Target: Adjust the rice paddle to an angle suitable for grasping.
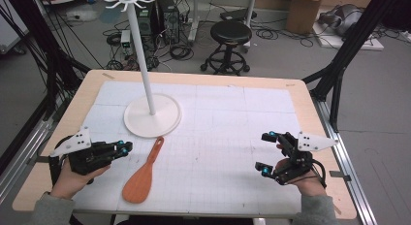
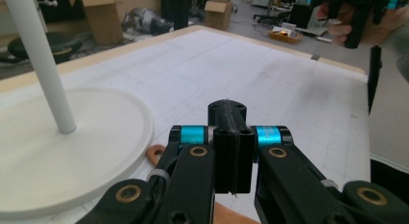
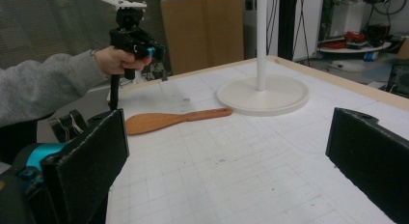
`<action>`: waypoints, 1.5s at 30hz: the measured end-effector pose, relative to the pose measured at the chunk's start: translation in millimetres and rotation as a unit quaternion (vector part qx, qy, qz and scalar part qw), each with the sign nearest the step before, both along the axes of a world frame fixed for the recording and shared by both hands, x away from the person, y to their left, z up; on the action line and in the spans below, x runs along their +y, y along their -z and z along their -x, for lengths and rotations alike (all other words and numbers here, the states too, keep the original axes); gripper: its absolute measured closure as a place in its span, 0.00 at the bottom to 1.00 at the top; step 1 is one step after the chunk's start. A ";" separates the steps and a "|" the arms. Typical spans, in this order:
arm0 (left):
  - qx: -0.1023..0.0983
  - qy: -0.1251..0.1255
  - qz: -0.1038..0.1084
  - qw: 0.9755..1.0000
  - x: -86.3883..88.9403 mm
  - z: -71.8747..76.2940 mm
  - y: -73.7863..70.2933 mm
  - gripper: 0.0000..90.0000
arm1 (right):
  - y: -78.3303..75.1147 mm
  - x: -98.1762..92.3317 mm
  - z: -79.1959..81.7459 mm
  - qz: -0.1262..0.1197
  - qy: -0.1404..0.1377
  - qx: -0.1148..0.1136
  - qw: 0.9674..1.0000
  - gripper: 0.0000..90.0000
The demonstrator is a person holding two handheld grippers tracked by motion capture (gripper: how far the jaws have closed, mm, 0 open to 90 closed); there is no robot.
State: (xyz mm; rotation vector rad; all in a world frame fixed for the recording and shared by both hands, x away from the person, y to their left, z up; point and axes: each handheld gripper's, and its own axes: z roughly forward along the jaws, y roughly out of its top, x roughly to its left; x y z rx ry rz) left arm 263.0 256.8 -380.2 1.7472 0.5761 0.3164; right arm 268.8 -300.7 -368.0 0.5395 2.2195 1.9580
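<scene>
A wooden rice spatula (image 1: pixel 142 174) lies flat on the white mat, its handle end touching or nearly touching the round base of a white stand (image 1: pixel 152 116). The spatula (image 3: pixel 173 120) lies in front of the stand (image 3: pixel 263 91) in the right gripper view. My left gripper (image 1: pixel 125 148) hovers just left of the spatula handle, jaws pressed together with nothing between them (image 2: pixel 231 137). Only the handle tip (image 2: pixel 155 153) peeks out beside its jaws. My right gripper (image 1: pixel 266 153) is held at the right side of the mat, jaws wide apart and empty (image 3: pixel 226 151).
The stand's tall pole (image 1: pixel 140 50) rises to a ring of hooks (image 1: pixel 127 0) at the top. The wooden table edge (image 1: pixel 310 113) frames the mat. A stool (image 1: pixel 230 33), cables and boxes sit on the floor beyond the far edge.
</scene>
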 end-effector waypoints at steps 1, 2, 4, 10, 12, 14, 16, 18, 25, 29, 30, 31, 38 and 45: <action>0.002 -0.002 -0.005 1.000 -0.9 -1.2 1.7 1.00 | 0.2 0.0 0.1 0.003 0.000 0.001 1.000 0.00; 0.004 -0.003 -0.011 1.000 -1.9 -2.2 3.4 1.00 | 0.4 0.2 0.1 0.003 0.000 0.001 1.000 0.00; 0.013 -0.006 -0.019 1.000 -4.6 -4.5 6.7 1.00 | 0.8 0.5 0.1 0.002 -0.001 0.001 1.000 0.00; 0.029 -0.007 -0.039 0.999 -13.0 -11.5 19.4 1.00 | 2.6 0.3 -0.1 0.003 -0.001 0.004 1.000 0.00; 0.040 -0.007 -0.045 0.998 -15.9 -13.7 24.4 1.00 | 3.3 0.2 -0.2 0.004 -0.002 0.005 1.000 0.00; 0.054 -0.003 -0.054 0.997 -19.5 -15.8 28.0 1.00 | 3.5 0.3 -0.2 0.004 -0.002 0.004 1.000 0.00; 0.067 -0.001 -0.058 0.996 -24.8 -16.9 30.8 1.00 | 4.7 -0.5 0.8 0.006 -0.002 0.008 1.000 0.00; 0.073 0.011 -0.062 0.995 -33.0 -17.9 34.2 1.00 | 6.1 -1.2 1.3 0.004 -0.001 0.013 1.000 0.00; 0.108 0.043 -0.090 0.989 -46.8 -21.0 46.7 1.00 | 10.3 -1.0 2.2 0.014 0.000 0.019 1.000 0.00; 0.109 0.051 -0.100 0.988 -50.8 -20.6 49.6 1.00 | 11.6 -0.4 2.7 0.020 0.001 0.026 0.999 0.00; 0.108 0.053 -0.098 0.988 -50.7 -20.3 49.3 1.00 | 11.7 -0.3 3.0 0.020 0.002 0.026 0.999 0.00; 0.108 0.053 -0.097 0.988 -50.6 -20.2 49.1 1.00 | 11.9 -0.4 3.1 0.020 0.002 0.026 0.999 0.00; 0.117 0.056 -0.126 0.984 -56.5 -21.0 56.2 0.99 | 13.0 -1.7 3.8 0.019 0.005 0.027 0.999 0.00; 0.118 0.062 -0.153 0.979 -62.0 -20.4 61.0 0.99 | 13.8 -1.1 3.2 0.023 0.008 0.027 0.999 0.00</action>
